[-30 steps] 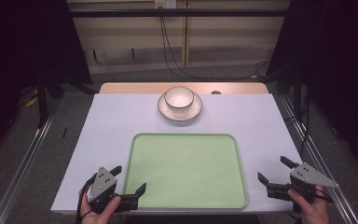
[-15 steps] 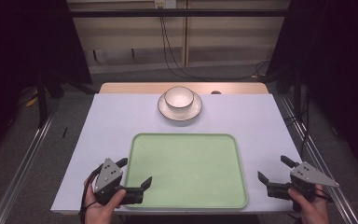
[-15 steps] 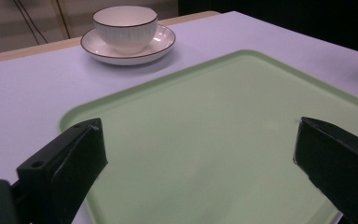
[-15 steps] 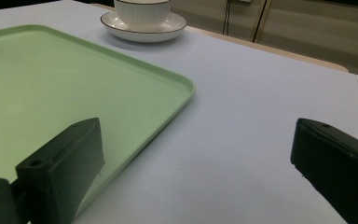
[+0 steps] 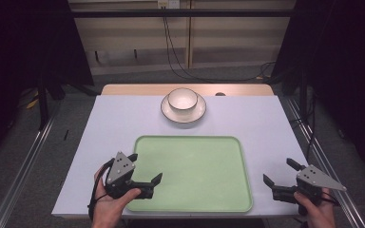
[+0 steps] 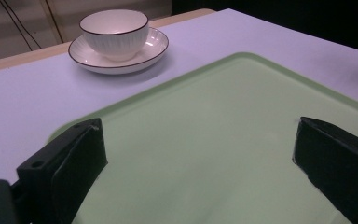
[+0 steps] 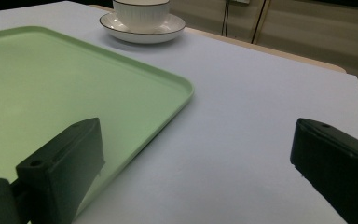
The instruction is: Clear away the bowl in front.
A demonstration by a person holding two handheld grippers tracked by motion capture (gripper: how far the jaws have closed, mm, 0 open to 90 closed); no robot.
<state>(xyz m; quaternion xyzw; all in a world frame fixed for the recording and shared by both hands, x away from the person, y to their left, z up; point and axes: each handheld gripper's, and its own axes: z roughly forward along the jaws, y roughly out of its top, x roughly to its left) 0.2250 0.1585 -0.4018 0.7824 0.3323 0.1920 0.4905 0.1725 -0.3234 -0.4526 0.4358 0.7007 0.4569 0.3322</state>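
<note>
item: green tray [image 5: 195, 171], pale, flat, raised rounded rim, nothing on it; lies at the near middle of the white table [image 5: 114, 123]. my left gripper [image 5: 145, 170] hangs over its near-left corner, jaws spread wide. my right gripper [image 5: 278, 173] sits off the tray's right edge over bare table, jaws spread too. beyond the far rim: white bowl [image 5: 182, 99] on a saucer [image 5: 171, 113], well apart.
</note>
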